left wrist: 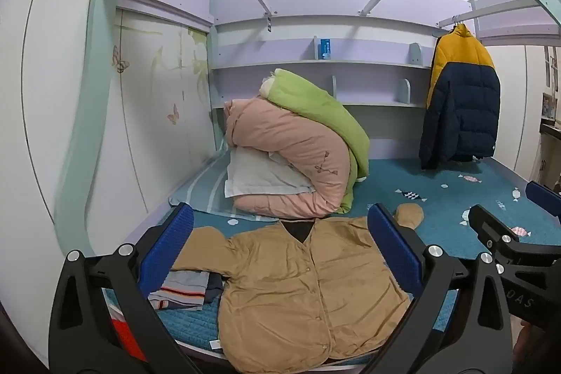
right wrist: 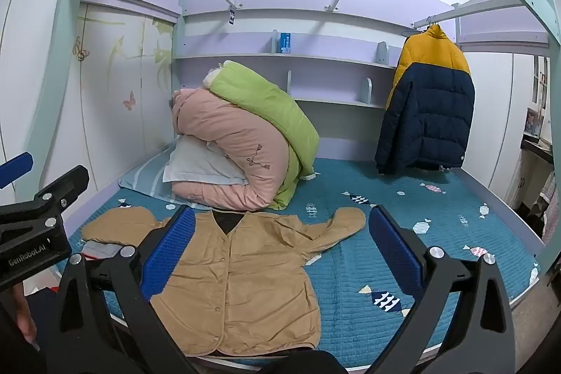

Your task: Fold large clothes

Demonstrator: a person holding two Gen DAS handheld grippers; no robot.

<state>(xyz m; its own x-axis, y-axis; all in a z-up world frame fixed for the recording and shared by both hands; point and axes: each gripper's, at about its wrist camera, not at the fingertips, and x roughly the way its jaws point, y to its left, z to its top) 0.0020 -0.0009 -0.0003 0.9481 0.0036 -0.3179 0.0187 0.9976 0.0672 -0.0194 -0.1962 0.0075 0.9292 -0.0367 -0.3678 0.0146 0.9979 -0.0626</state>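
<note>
A tan button-front jacket (left wrist: pixel 298 286) lies flat, front up, on the blue bedspread (left wrist: pixel 438 198), sleeves spread out to both sides. It also shows in the right wrist view (right wrist: pixel 238 276). My left gripper (left wrist: pixel 280 247) is open and empty, held above the jacket's chest. My right gripper (right wrist: pixel 280 244) is open and empty, held above the jacket's right side and sleeve. The right gripper shows at the right edge of the left wrist view (left wrist: pixel 508 233); the left gripper shows at the left edge of the right wrist view (right wrist: pixel 38 212).
A pink and green rolled duvet (right wrist: pixel 245 142) with a white pillow (right wrist: pixel 200 167) sits at the bed's back left. A yellow and navy puffer coat (right wrist: pixel 431 100) hangs at the back right. Folded striped clothes (left wrist: pixel 182 290) lie left of the jacket. Shelves (right wrist: pixel 315 58) line the back wall.
</note>
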